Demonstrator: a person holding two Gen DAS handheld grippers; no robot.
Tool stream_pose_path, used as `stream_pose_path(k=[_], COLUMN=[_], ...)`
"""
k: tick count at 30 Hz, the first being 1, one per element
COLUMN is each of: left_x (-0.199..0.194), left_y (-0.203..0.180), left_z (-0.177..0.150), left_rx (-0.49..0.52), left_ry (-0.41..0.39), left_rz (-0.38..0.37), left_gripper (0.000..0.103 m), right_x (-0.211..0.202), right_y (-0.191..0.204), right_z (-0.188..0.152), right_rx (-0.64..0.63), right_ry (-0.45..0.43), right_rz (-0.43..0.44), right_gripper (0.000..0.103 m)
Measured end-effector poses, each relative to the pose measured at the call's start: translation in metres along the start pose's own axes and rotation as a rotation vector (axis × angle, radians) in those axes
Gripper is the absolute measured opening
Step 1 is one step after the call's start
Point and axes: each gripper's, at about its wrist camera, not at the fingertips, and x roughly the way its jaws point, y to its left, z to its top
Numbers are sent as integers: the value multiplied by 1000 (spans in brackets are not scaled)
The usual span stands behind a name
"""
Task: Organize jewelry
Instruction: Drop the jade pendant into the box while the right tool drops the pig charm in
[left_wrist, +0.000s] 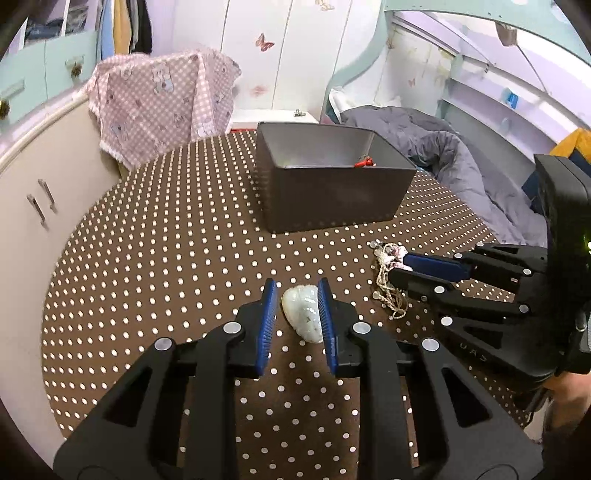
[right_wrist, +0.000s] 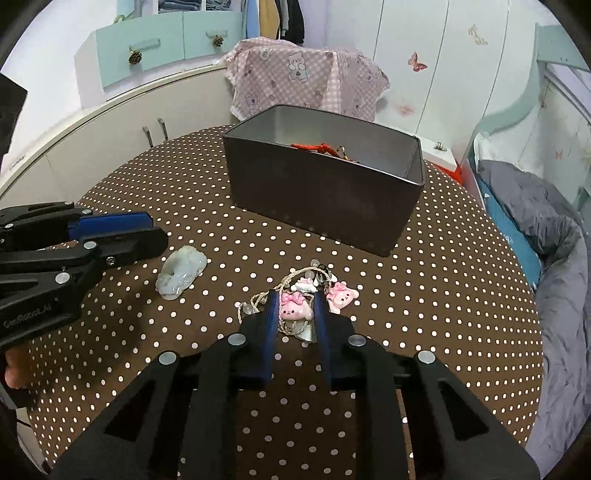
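Note:
A pale green jade pendant (left_wrist: 303, 314) (right_wrist: 181, 269) lies on the brown dotted tablecloth (left_wrist: 166, 258). My left gripper (left_wrist: 297, 282) (right_wrist: 157, 229) hovers over it, and its blue pads stand a little apart: the right one is close to the stone, the left one shows a gap. A bunch of pink and white charms on a beige cord (right_wrist: 295, 310) (left_wrist: 388, 291) rests to the right. My right gripper (right_wrist: 295, 295) (left_wrist: 400, 266) is shut on that bunch. Behind stands an open grey tin box (left_wrist: 332, 199) (right_wrist: 321, 195) with a red cord (right_wrist: 314, 147) inside.
A pink checked cloth (left_wrist: 162, 99) hangs over something at the table's far edge. A bed with a grey duvet (left_wrist: 461, 158) lies beyond the right edge. White cupboards (right_wrist: 92, 140) curve along the left. A hand (right_wrist: 14, 365) holds the left gripper.

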Motion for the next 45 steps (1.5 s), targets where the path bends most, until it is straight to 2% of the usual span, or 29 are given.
stream_pose_path(k=[4,6,7,9,13,15,16,17,19,20,24,32,35,45], left_x=[4,6,5,1,7,14,21,26,28,29,28,4,-6,-22], left_y=[1,0,-1,-2,-9,-13,-15,-15,-18,-19,-18,-20,-21,-24], left_z=[-3,-4,-5,-5,-5,-4,-5,-4,-2,-2,2,11,20,58], left_rx=[-1,2,2,7,38,58,61,60,82,92,80,45,31,-5], left_ry=[26,35,22,-2,16,40,71,89,90,90,80,8,-24,-104], left_rz=[-10,-8,3,0,20,25,22,25,47,61,58,-9,-49,-84], left_gripper=[24,45,68,68,68,58,48,43,39,29,29,29,29,29], right_x=[-8,-18,-22,-32,-50,-57,-60,-63,-67,-69,-78,-99,-104,-124], right_y=[-7,-14,-18,-26,-41,-46,-48,-51,-54,-55,-59,-61,-60,-63], right_z=[-3,-3,-4,-3,-3,-1,-1,0,2,2,3,19,26,59], right_rx=[29,61,73,102,161,178,186,194,196,199,215,211,204,178], right_ry=[-24,-54,-66,-95,-151,-168,-174,-185,-191,-199,-229,-294,-312,-387], right_rz=[4,15,20,26,39,45,48,46,42,42,58,67,63,49], right_gripper=[17,17,17,17,17,17,17,17,17,17,17,17,17,17])
